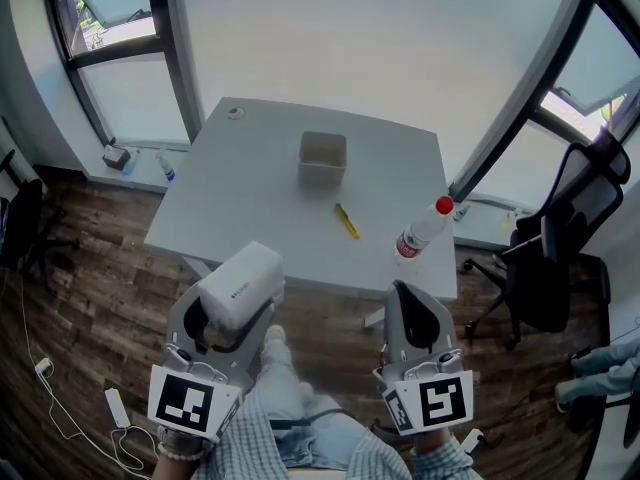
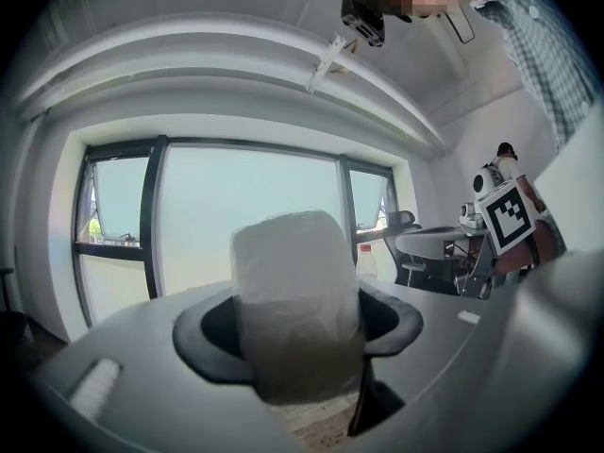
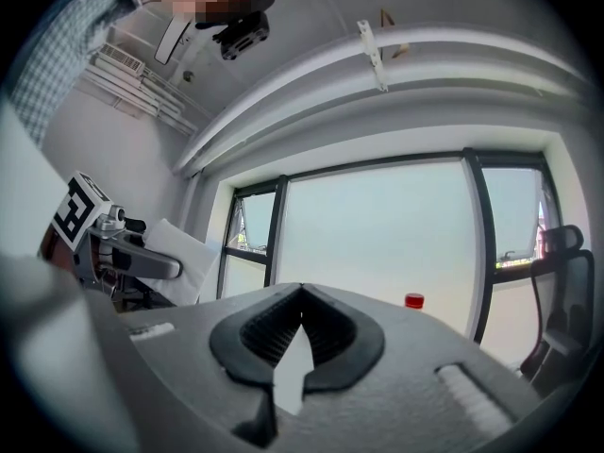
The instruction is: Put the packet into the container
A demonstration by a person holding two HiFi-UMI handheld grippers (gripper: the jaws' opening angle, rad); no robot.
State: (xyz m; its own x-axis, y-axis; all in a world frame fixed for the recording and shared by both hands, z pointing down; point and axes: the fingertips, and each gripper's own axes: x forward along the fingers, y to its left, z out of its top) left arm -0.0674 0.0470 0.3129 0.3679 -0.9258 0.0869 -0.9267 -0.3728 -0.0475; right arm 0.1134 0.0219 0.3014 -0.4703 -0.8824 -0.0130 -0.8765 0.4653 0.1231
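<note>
Left gripper pinched the white packet, pads on both sides of it. It was held off the table, just short of the near edge. In the left gripper view the packet stood upright between the jaws, its top well above them.

Right gripper was also short of the table's near edge, toward the right corner. Its jaws were pressed together at the tips with nothing between them.

The container sat open-topped on the table, past the middle toward the far edge, well apart from the packet. A yellow pen lay on the table nearer the middle. A clear bottle with a red cap lay at the table's right edge. A black office chair stood off the table's right side.
</note>
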